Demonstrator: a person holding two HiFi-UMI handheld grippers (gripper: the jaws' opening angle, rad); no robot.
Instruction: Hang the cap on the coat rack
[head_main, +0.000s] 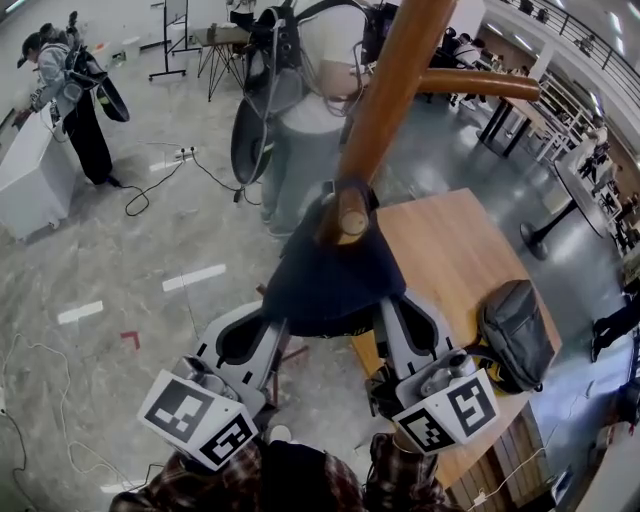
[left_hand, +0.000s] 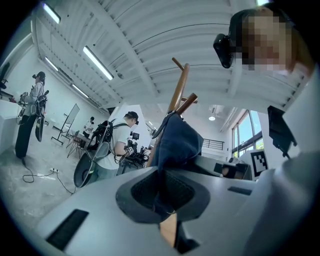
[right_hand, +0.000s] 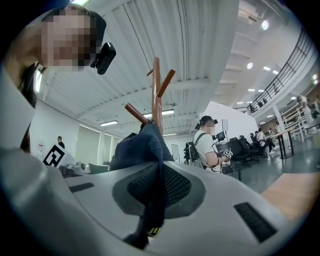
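While draped on the coat rack's (head_main: 385, 95) rounded wooden peg, the navy cap (head_main: 330, 275) was held.
Left claw (left_hand: 162, 195) and right claw (right_hand: 155, 200) each pinched its soft fabric.

Head above cap (head_main: 330, 275); gripper views beneath

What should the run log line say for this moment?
phase: hanging | cap: at coat rack peg | left hand-held gripper: shut on cap | right hand-held gripper: shut on cap
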